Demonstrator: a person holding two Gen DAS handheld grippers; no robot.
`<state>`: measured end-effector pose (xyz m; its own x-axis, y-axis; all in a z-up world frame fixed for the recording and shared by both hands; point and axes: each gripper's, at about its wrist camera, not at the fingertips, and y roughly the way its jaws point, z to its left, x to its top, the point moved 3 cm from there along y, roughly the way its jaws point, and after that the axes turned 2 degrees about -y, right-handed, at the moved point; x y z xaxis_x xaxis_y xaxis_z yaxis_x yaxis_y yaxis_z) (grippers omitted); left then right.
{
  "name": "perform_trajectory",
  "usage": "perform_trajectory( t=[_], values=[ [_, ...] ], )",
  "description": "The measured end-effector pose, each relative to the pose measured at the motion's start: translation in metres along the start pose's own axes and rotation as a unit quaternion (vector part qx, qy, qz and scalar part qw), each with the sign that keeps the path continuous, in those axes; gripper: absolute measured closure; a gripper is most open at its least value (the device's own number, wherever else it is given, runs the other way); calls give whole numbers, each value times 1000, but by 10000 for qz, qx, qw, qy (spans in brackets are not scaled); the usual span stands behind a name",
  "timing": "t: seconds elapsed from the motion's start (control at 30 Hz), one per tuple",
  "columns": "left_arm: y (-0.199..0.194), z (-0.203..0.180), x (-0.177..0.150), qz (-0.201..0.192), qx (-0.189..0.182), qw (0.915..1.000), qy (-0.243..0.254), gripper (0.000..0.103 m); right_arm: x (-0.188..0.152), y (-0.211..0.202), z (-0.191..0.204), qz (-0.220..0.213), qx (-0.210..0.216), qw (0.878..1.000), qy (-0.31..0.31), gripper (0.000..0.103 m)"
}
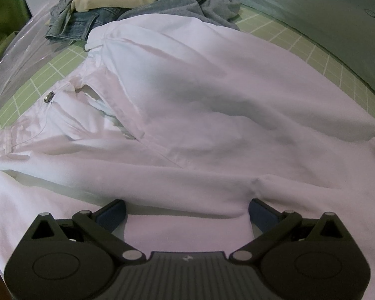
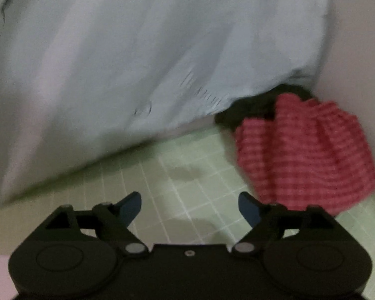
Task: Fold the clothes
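Hovering grippers over white trousers and a green mat

Spreading across most of the left wrist view, the white trousers (image 1: 200, 115) lay flat on the green gridded mat (image 1: 300, 47), their waistband and metal button (image 1: 49, 97) toward the left and one pocket gaping slightly; the left gripper (image 1: 187, 212) sat low over the near edge of the fabric, its jaws wide apart and holding nothing, the blue-padded fingertips (image 1: 112, 212) resting at or just above the cloth. Beyond the trousers a heap of unfolded clothes (image 1: 137, 5) was piled at the far end of the mat, denim, grey and beige pieces mixed together; a clear plastic sheet (image 1: 20, 50) lay along the left edge.

The right gripper (image 2: 190, 207) was likewise wide open and empty, poised over bare mat (image 2: 187, 175); a pale blue cloth (image 2: 137, 50) filled the upper part of its view, and a red checked garment (image 2: 307, 155) with a dark piece (image 2: 252, 107) tucked behind it lay just right of the gripper; that view was blurred.
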<state>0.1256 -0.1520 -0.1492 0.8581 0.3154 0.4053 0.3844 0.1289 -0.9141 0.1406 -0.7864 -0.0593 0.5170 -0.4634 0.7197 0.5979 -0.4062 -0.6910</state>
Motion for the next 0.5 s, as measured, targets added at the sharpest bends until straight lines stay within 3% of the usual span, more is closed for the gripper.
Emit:
perform_trajectory(
  t=[0.2,0.27,0.33,0.5],
  values=[
    [-1,0,-2,-67,0,10000,-8,0,-28,23,-3,815,253,9961,214,17],
    [-1,0,-2,-98,1,10000,-16,0,-37,31,-3,1086,337,9931,284,21],
    [-2,0,-3,-136,-1,9999,-20,0,-50,16,-8,1109,343,9922,449,39],
    [-3,1,-5,-209,1,9998,-33,0,-88,-34,-20,1093,290,9910,713,42]
  ],
)
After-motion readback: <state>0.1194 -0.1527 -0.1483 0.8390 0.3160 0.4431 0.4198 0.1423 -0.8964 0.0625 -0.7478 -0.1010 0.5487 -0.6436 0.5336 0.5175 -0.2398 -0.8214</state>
